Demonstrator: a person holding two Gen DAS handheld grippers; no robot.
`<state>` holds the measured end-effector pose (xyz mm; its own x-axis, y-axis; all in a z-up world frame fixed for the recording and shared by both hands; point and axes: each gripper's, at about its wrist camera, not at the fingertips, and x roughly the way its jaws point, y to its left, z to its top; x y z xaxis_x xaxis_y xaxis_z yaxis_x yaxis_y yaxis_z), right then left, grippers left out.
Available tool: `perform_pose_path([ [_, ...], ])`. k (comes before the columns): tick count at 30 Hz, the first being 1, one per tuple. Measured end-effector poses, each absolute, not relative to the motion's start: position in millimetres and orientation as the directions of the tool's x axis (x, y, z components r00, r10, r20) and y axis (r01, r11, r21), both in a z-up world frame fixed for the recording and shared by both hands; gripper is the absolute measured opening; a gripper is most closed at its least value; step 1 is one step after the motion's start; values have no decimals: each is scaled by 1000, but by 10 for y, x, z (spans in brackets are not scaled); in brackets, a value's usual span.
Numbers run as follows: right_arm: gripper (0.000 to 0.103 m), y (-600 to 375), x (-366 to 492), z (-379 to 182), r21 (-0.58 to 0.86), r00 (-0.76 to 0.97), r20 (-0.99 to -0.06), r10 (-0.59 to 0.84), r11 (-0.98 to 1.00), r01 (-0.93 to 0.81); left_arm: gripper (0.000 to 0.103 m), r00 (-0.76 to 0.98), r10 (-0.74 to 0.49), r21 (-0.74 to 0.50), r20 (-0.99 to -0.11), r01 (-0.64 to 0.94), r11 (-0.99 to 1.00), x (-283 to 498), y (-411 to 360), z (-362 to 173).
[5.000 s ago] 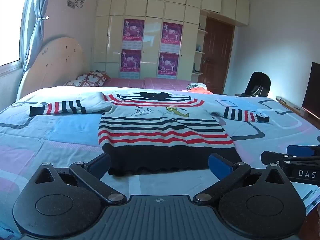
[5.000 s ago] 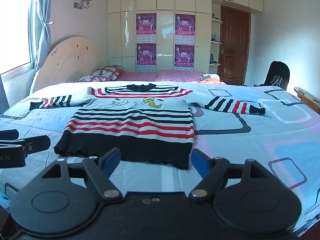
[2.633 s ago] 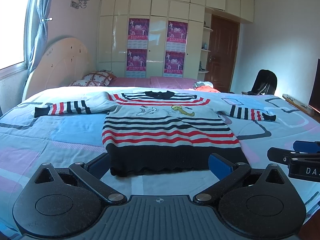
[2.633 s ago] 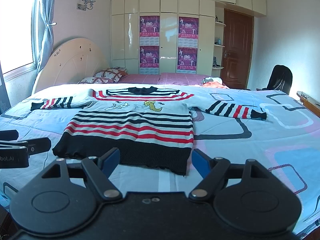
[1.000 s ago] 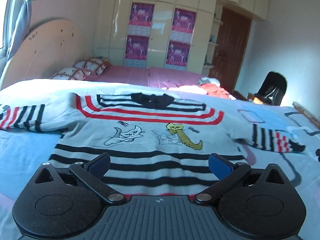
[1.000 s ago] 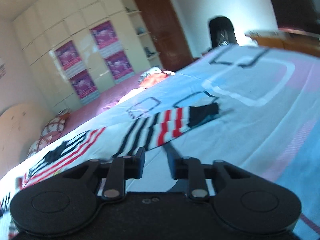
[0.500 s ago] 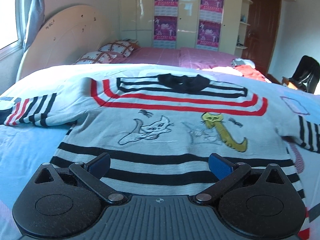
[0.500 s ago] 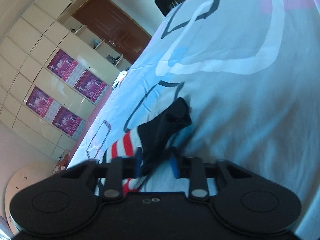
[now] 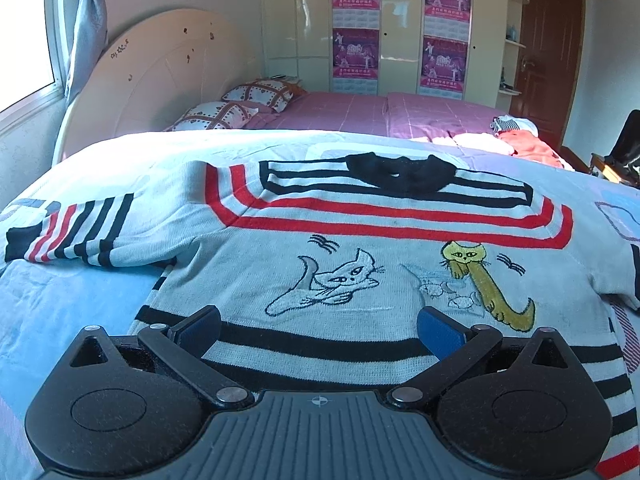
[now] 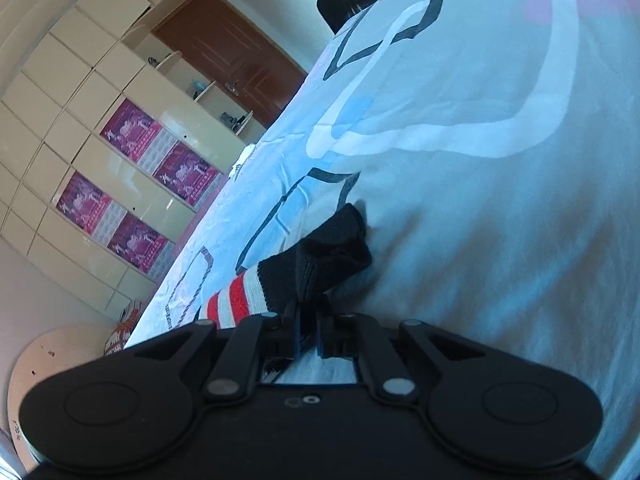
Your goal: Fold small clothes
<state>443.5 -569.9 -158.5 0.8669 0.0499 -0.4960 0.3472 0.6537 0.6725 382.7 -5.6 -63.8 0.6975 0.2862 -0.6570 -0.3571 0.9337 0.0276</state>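
Observation:
A small striped sweater (image 9: 360, 240) with two embroidered cats lies flat, front up, on the bed. Its black collar (image 9: 400, 174) points away from me, and its left sleeve (image 9: 76, 232) stretches out to the left. My left gripper (image 9: 318, 330) hovers open over the sweater's chest, nothing between its blue pads (image 9: 438, 334). In the right wrist view the picture is rolled to one side. There my right gripper (image 10: 308, 324) is shut on the black cuff (image 10: 320, 260) of the right sleeve, whose red and white stripes (image 10: 236, 300) trail off to the left.
The light blue patterned bed cover (image 10: 480, 200) spreads all around the sweater. Two patterned pillows (image 9: 240, 106) and a pink sheet (image 9: 380, 114) lie beyond it. Orange clothes (image 9: 532, 146) sit at the far right of the bed. A headboard (image 9: 160, 80), cupboards and a brown door (image 9: 552, 48) stand behind.
My right gripper came down onto the right sleeve's cuff, rolled sideways and closed on it. My left gripper moved forward over the sweater and tipped down toward its chest.

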Motion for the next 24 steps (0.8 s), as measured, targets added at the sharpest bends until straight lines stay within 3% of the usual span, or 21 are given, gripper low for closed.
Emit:
perform_pose_path([
  [5,7,-5508,4524,-1305,519,841,-541,-11,782,345,103,712,269,6,-649,-349,937,3851,44,-658],
  [10,7,-5023,4575,-871,417,878,-476,-53,865,279,103,721,290,26,-630,-354,935,3807,278,-652],
  [16,7,-4051,4710,-401,337,917,-394,58,938,85,103,711,316,24,-628,-389,921,3736,807,-717],
  [24,7,-2418,4921,-344,301,851,-434,295,938,-172,103,708,275,-29,-650,-386,922,3636,1462,-812],
])
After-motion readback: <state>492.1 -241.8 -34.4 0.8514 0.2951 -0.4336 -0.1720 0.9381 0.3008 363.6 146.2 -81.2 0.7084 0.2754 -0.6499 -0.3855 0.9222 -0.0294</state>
